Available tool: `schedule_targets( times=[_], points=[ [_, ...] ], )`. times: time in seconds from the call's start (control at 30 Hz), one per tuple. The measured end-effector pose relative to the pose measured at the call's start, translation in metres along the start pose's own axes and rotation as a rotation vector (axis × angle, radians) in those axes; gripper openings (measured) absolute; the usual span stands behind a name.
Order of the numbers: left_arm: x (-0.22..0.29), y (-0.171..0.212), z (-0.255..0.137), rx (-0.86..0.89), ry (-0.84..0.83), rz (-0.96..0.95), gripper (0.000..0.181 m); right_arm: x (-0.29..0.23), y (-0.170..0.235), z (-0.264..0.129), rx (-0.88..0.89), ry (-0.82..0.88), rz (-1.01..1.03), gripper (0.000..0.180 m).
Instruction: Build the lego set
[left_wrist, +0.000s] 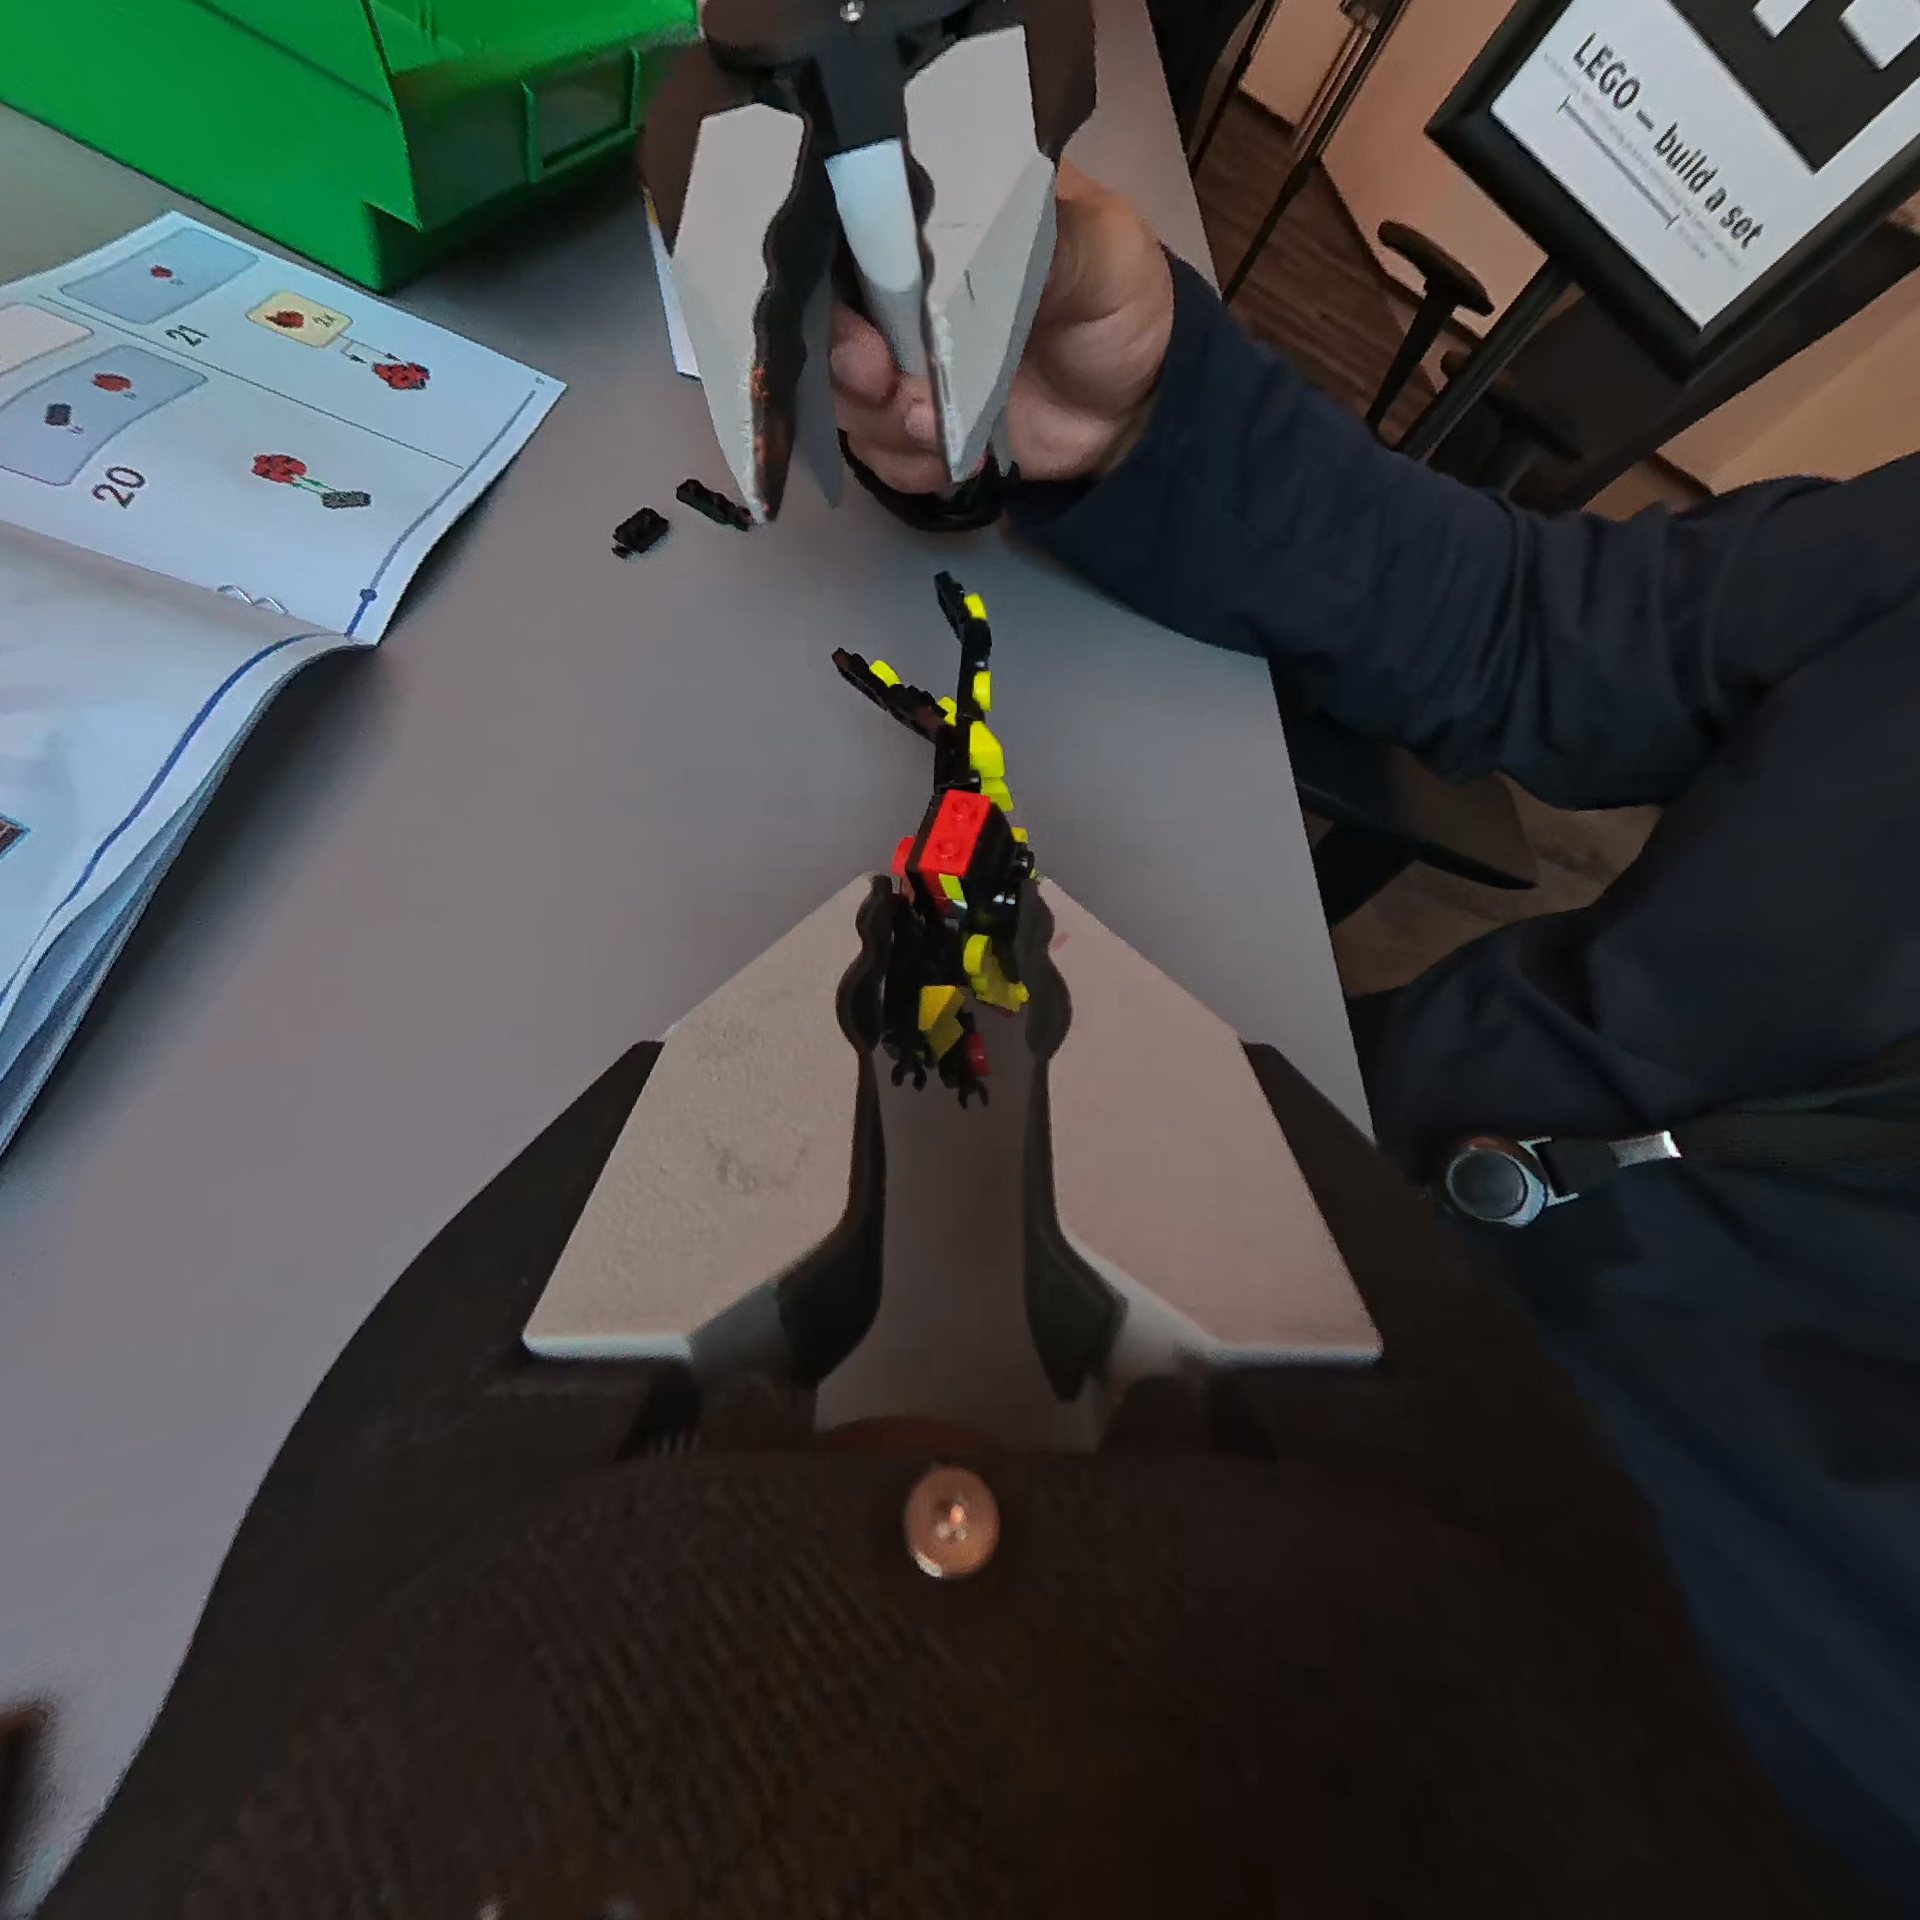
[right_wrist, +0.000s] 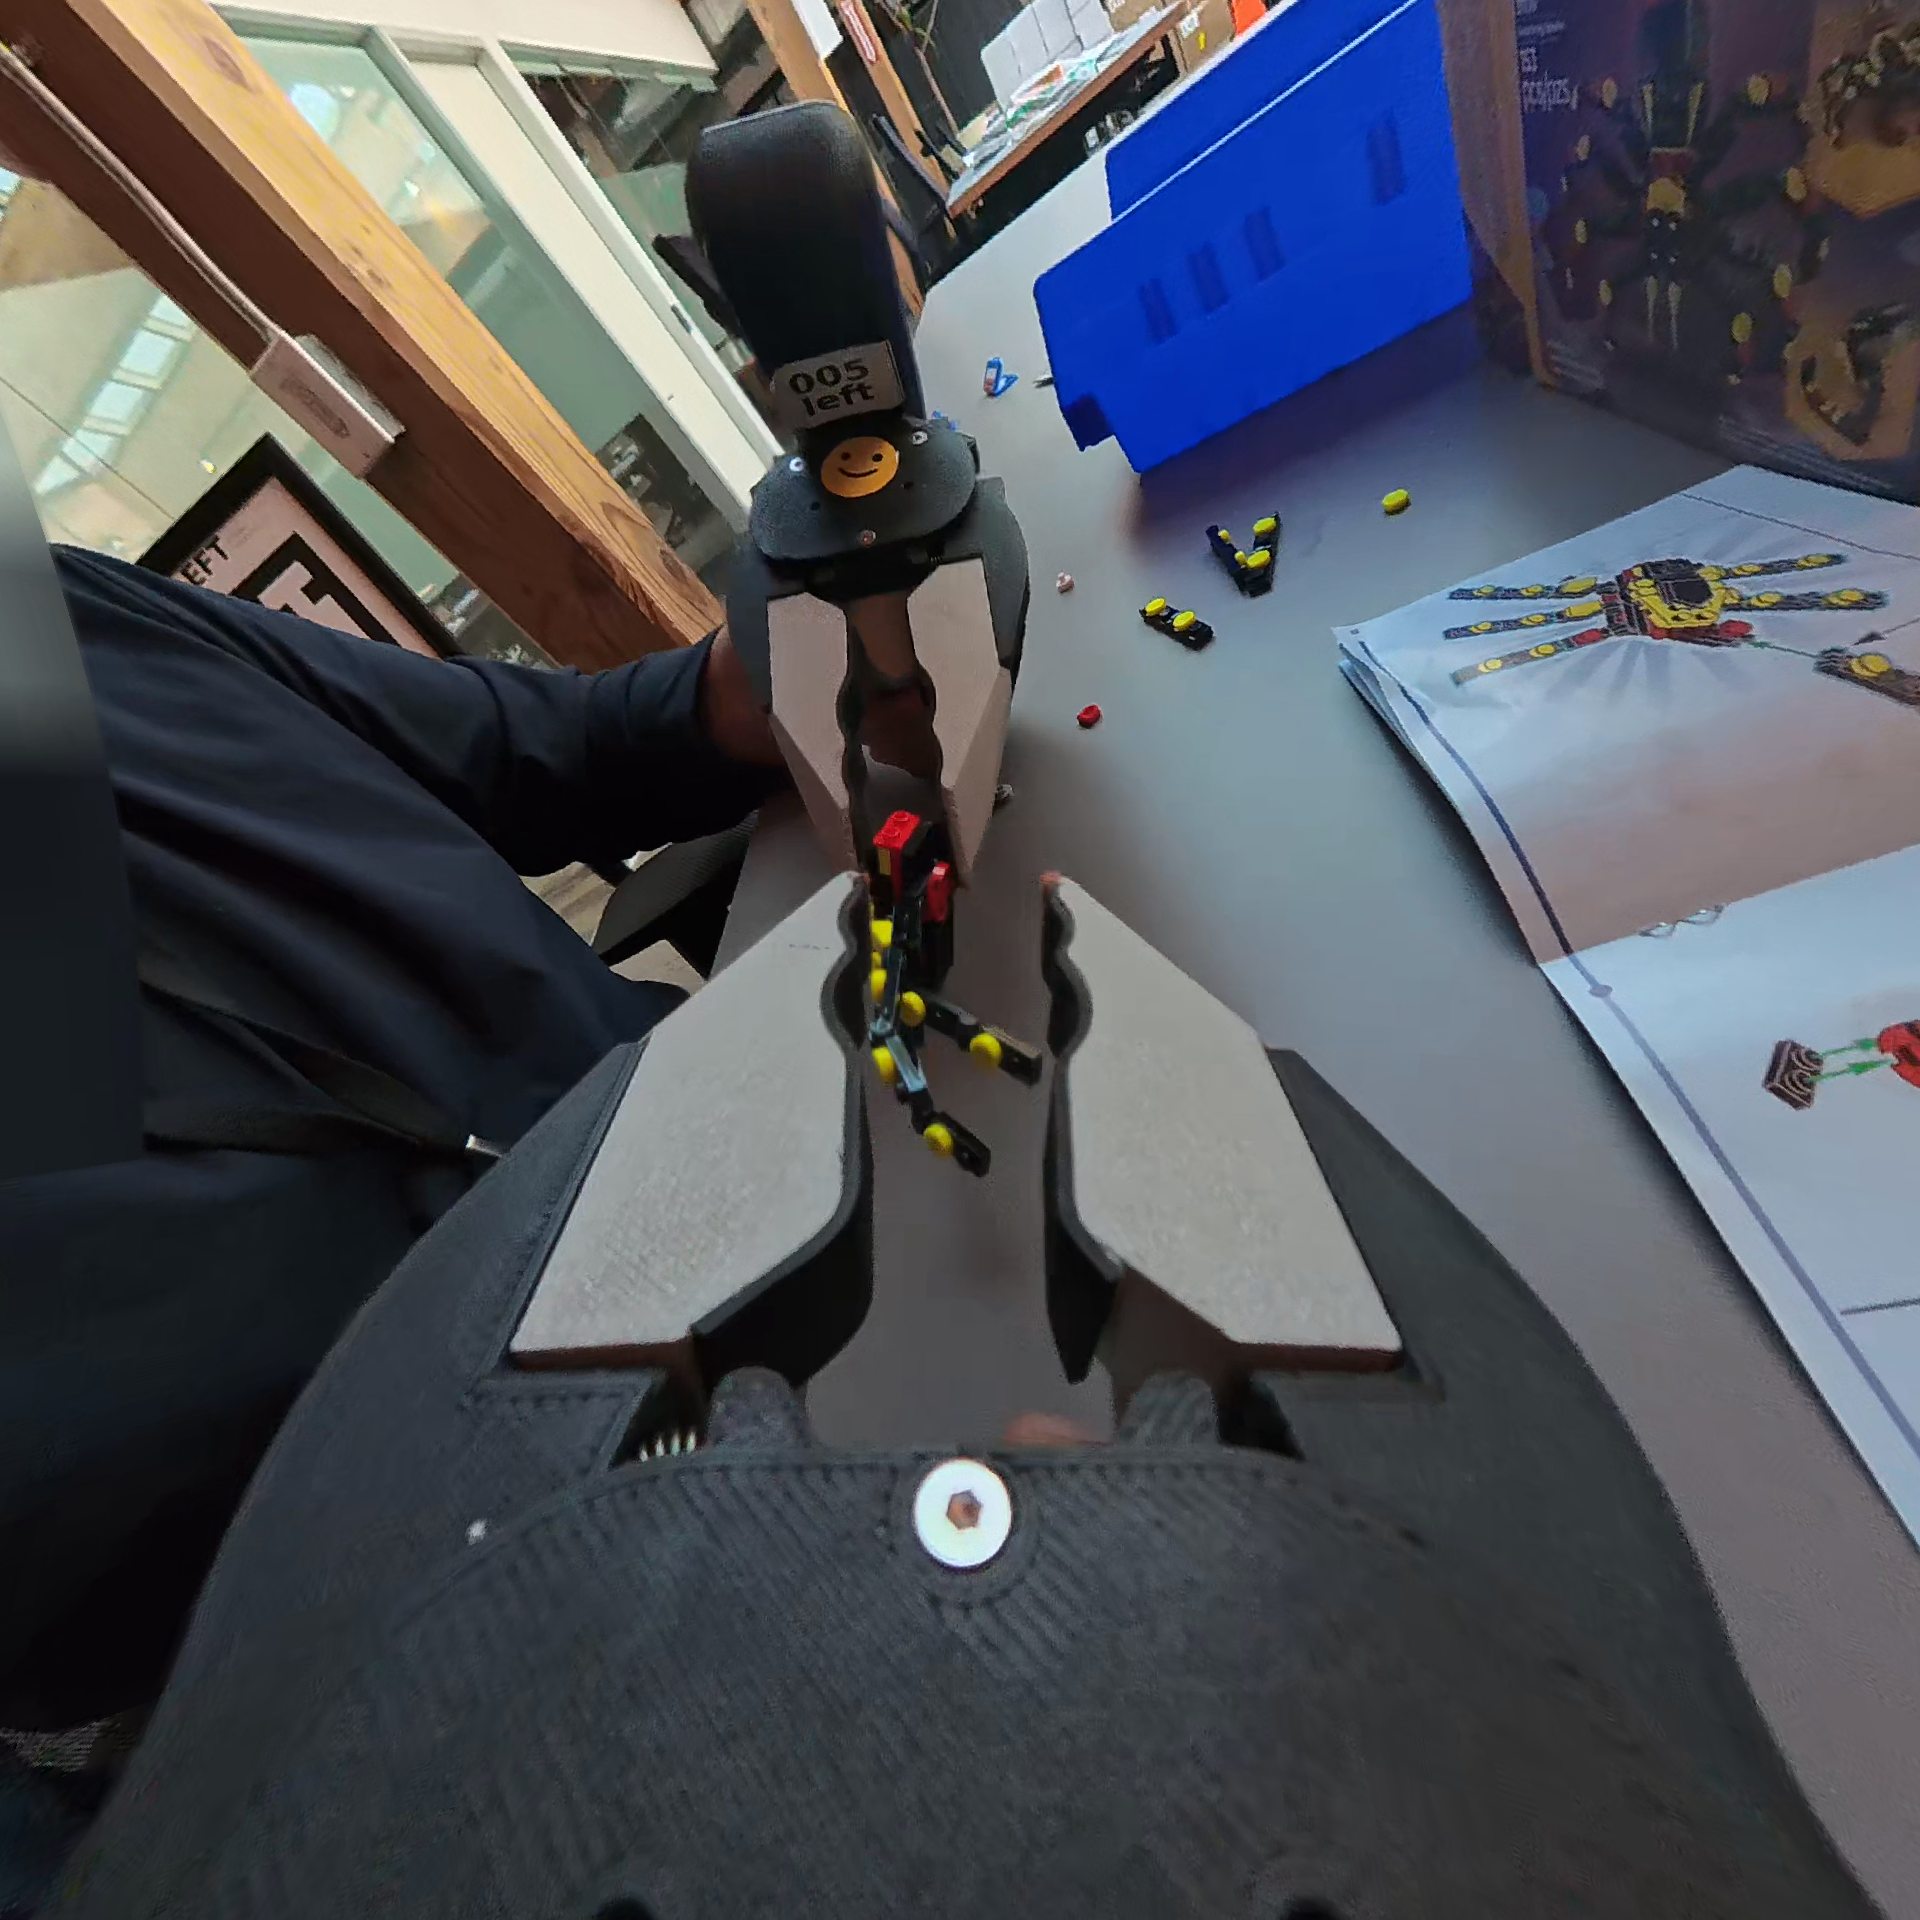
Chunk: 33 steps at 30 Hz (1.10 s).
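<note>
A black, yellow and red lego spider model (left_wrist: 961, 852) is held between my left gripper's (left_wrist: 956, 883) fingertips, which are shut on its body. Its jointed legs stretch forward over the grey table (left_wrist: 520, 935). In the right wrist view the left gripper (right_wrist: 904, 862) pinches the model's red and black body (right_wrist: 914, 883) from the far side. My right gripper (right_wrist: 954, 883) is open, and the model's yellow-studded legs (right_wrist: 925, 1049) lie in the gap between its fingers, close to the left one. The right gripper also shows in the left wrist view (left_wrist: 862, 494), beyond the model.
Two small black pieces (left_wrist: 675, 516) lie beside an open instruction booklet (left_wrist: 208, 468), with a green bin (left_wrist: 364, 104) behind. Black-and-yellow leg pieces (right_wrist: 1247, 551), a red stud (right_wrist: 1088, 714), a blue bin (right_wrist: 1247, 291), the set's box (right_wrist: 1714, 208) and the booklet (right_wrist: 1662, 831) sit to the right. The table edge (left_wrist: 1299, 779) is close. The left gripper's tips are roughly 7 cm from the right gripper's.
</note>
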<state>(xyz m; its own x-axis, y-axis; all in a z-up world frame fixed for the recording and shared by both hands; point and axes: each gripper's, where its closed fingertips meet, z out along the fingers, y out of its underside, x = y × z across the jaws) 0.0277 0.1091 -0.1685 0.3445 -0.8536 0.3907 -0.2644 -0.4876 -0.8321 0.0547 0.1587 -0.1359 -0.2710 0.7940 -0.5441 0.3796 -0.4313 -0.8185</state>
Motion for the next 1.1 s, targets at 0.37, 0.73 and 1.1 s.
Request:
schedule_targets(
  times=[0.37,0.73,1.1],
  points=[
    [-0.009,-0.004,-0.007,0.042,-0.010,-0.071,0.021,0.000,0.040,0.003,-0.219,0.028,-0.053,0.028],
    [0.000,0.004,0.002,-0.021,0.047,-0.074,0.021,-0.014,0.029,0.004,-0.155,-0.052,-0.049,0.006],
    [0.005,0.015,0.013,-0.118,0.007,0.004,0.021,-0.017,0.025,0.007,-0.134,-0.075,-0.016,0.005]
  ],
)
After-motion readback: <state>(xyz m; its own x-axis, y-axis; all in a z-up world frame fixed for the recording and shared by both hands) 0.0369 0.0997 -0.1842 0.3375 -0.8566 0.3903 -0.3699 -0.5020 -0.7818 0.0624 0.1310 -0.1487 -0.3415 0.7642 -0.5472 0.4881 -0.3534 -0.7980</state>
